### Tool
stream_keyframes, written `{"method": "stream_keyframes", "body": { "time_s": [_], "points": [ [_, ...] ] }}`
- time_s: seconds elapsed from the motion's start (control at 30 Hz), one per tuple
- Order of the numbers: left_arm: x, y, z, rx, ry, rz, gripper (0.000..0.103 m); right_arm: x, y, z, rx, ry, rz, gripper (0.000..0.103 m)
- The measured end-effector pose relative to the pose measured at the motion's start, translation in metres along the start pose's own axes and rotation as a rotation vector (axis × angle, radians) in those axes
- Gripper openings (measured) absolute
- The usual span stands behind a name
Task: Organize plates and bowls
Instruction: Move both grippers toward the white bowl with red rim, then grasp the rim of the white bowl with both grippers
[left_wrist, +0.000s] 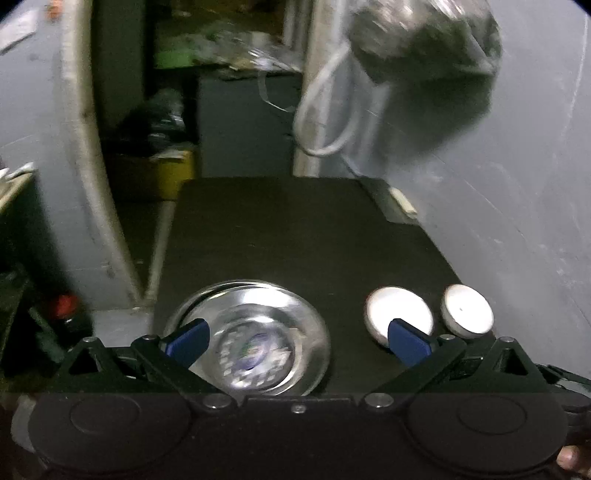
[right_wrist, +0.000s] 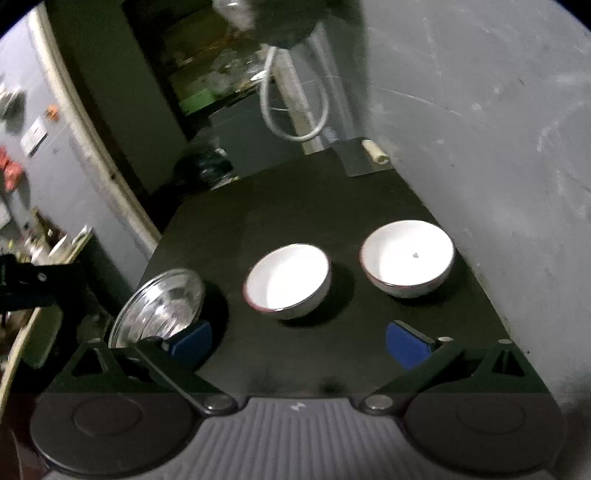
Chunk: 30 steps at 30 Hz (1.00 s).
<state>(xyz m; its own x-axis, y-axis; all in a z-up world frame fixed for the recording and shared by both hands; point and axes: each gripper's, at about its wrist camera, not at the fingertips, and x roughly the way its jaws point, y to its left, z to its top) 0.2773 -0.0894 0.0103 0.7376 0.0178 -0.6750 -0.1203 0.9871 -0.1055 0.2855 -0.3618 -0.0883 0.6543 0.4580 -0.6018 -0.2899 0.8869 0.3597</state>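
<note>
A shiny steel plate (left_wrist: 255, 332) lies on the dark table (left_wrist: 295, 236), near its left front edge. My left gripper (left_wrist: 297, 341) is open just above the plate's near side, its left finger over the rim. Two white bowls (left_wrist: 399, 312) (left_wrist: 467, 310) stand side by side to the right. In the right wrist view the same steel plate (right_wrist: 162, 306) sits at the left, with the two white bowls (right_wrist: 288, 280) (right_wrist: 408, 256) ahead. My right gripper (right_wrist: 299, 343) is open and empty above the table, short of the bowls.
A grey wall (right_wrist: 498, 147) runs along the table's right side. A small cleaver (right_wrist: 364, 157) lies at the far right corner. A white cable loop (right_wrist: 295, 114) and a hanging bag (left_wrist: 424, 37) are behind. A shelf with clutter (right_wrist: 44, 243) stands left.
</note>
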Motion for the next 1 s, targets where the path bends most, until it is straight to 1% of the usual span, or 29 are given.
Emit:
{"method": "stream_keyframes", "body": {
  "time_s": [0.17, 0.27, 0.4, 0.53, 0.67, 0.73, 0.77, 0.8, 0.83, 0.9, 0.93, 1.0],
  "points": [
    [0.042, -0.021, 0.016, 0.068, 0.032, -0.051, 0.102, 0.014, -0.012, 0.004, 0.054, 0.0, -0.025, 0.103],
    [0.065, -0.031, 0.02, 0.101, 0.053, -0.077, 0.102, 0.024, -0.015, 0.008, 0.074, 0.011, -0.016, 0.096],
    [0.098, -0.036, 0.024, 0.123, 0.089, -0.106, 0.102, 0.036, -0.013, 0.011, 0.075, 0.032, -0.019, 0.091],
    [0.127, -0.038, 0.024, 0.161, 0.137, -0.129, 0.102, 0.049, -0.013, 0.014, 0.082, 0.044, -0.017, 0.087],
    [0.148, -0.039, 0.027, 0.172, 0.195, -0.145, 0.102, 0.06, -0.013, 0.017, 0.091, 0.049, -0.026, 0.083],
    [0.154, -0.039, 0.028, 0.174, 0.216, -0.157, 0.101, 0.065, -0.013, 0.018, 0.092, 0.056, -0.028, 0.076],
    [0.157, -0.04, 0.029, 0.173, 0.226, -0.166, 0.099, 0.067, -0.013, 0.019, 0.095, 0.061, -0.03, 0.071],
    [0.16, -0.042, 0.03, 0.168, 0.236, -0.174, 0.094, 0.07, -0.013, 0.019, 0.097, 0.066, -0.033, 0.067],
    [0.162, -0.042, 0.03, 0.16, 0.25, -0.184, 0.092, 0.072, -0.013, 0.02, 0.098, 0.072, -0.034, 0.065],
    [0.168, -0.044, 0.032, 0.142, 0.272, -0.211, 0.082, 0.076, -0.013, 0.02, 0.1, 0.077, -0.034, 0.06],
    [0.17, -0.045, 0.031, 0.137, 0.279, -0.219, 0.08, 0.077, -0.012, 0.02, 0.101, 0.079, -0.034, 0.058],
    [0.172, -0.047, 0.03, 0.136, 0.287, -0.228, 0.068, 0.078, -0.013, 0.02, 0.104, 0.083, -0.037, 0.052]
  ]
}}
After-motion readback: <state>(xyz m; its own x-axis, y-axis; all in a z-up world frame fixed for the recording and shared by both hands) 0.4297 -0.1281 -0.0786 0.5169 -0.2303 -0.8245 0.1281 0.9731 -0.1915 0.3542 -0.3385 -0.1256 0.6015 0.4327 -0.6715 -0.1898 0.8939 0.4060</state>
